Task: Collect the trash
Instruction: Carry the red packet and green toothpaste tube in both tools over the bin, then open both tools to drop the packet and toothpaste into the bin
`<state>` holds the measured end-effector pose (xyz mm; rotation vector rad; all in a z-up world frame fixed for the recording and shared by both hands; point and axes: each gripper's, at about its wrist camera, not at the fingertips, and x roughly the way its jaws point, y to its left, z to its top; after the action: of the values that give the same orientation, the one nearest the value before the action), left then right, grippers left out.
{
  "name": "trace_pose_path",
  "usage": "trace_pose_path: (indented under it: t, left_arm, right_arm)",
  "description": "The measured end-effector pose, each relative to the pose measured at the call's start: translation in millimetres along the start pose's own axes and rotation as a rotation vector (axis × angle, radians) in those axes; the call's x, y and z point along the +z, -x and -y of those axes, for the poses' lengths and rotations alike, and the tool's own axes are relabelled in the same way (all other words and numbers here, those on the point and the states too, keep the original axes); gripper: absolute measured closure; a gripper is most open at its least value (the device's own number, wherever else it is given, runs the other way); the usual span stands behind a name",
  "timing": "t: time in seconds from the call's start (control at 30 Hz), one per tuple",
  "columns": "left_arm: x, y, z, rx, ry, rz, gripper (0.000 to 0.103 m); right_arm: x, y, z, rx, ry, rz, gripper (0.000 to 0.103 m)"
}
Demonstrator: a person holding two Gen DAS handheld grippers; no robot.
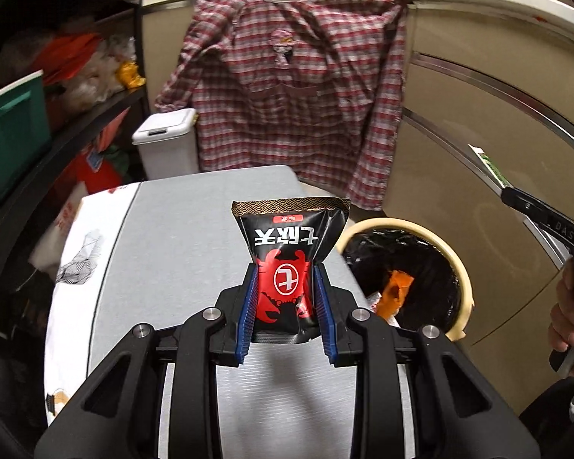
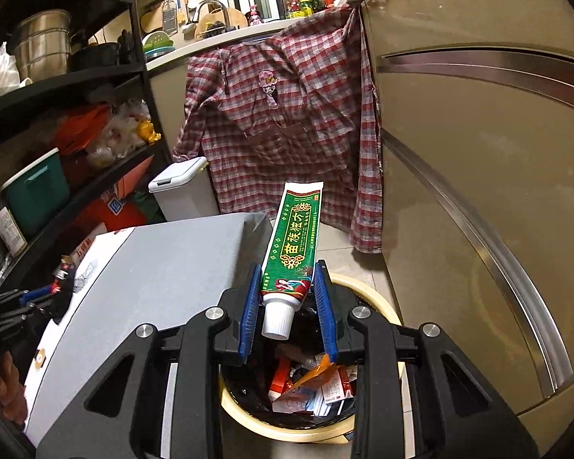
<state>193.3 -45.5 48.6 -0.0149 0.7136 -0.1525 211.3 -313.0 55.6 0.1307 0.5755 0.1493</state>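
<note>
A black-and-red snack packet (image 1: pixel 287 264) stands pinched between the blue pads of the left gripper (image 1: pixel 286 306), held above the grey table (image 1: pixel 180 237) just beside the cream-rimmed waste bin (image 1: pixel 465 267). A green toothpaste tube (image 2: pixel 292 244), white cap toward the camera, is clamped in the right gripper (image 2: pixel 287 313) directly over the same bin (image 2: pixel 248 420), whose black liner already holds crumpled wrappers (image 2: pixel 310 386). Behind, a red plaid shirt (image 2: pixel 283 114) hangs from the counter, near a small white lidded bin (image 2: pixel 183 191).
</note>
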Motion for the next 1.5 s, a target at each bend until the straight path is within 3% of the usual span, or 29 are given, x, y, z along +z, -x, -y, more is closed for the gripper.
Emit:
trace_pose_path:
  t: [0.57, 1.27, 1.4, 1.5]
  left_arm:
    - [44, -40, 95, -0.126, -0.017, -0.006, 0.074]
    - [55, -82, 120, -0.15, -0.017, -0.058, 0.072]
    - [56, -89, 118, -0.154, -0.003, -0.083, 0.059]
    - [60, -95, 114, -0.18, 0.031, -0.108, 0.051]
  right_arm:
    - [3, -9, 13, -0.021, 0.004, -0.018, 0.074]
    - [3, -27, 39, -0.043, -0.021, -0.068, 0.074]
    - [2, -31, 41, -0.052, -0.028, -0.075, 0.073]
    - [1, -35, 42, -0.038, -0.04, -0.089, 0.065]
